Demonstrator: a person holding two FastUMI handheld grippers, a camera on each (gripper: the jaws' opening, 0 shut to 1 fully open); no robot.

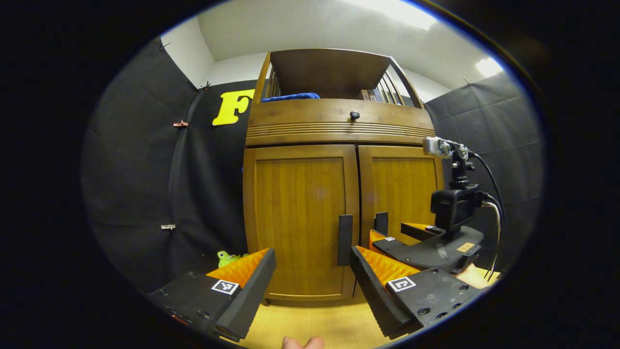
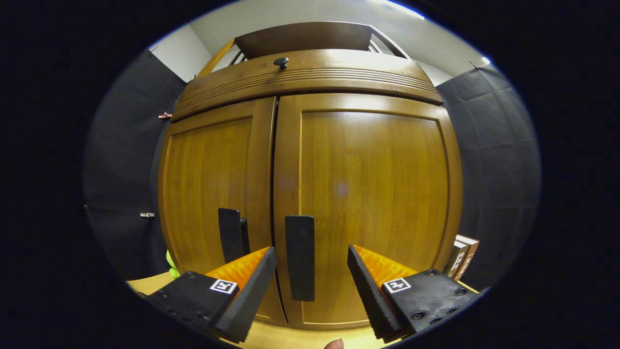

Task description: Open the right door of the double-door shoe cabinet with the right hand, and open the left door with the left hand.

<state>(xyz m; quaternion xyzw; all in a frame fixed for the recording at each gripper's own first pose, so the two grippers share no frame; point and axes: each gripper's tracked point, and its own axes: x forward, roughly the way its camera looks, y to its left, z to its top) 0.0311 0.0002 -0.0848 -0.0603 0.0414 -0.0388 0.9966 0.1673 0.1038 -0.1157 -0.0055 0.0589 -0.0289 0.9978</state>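
Both doors of the shoe cabinet (image 2: 310, 184) are closed on the desk (image 1: 315, 325). The right tongs (image 2: 311, 278) stand open, straddling the right door's handle (image 2: 300, 257) without touching it; they should advance until both fingers flank the bar, close, then pull outward along the hinge arc. The left tongs (image 1: 312, 281), also open, wait near the left door's handle (image 1: 345, 240).

Each gripper (image 1: 312, 261) carries ridged pads, square black-and-white marker tags, dark screwed plates; the right gripper (image 1: 387, 232) trails black cables.
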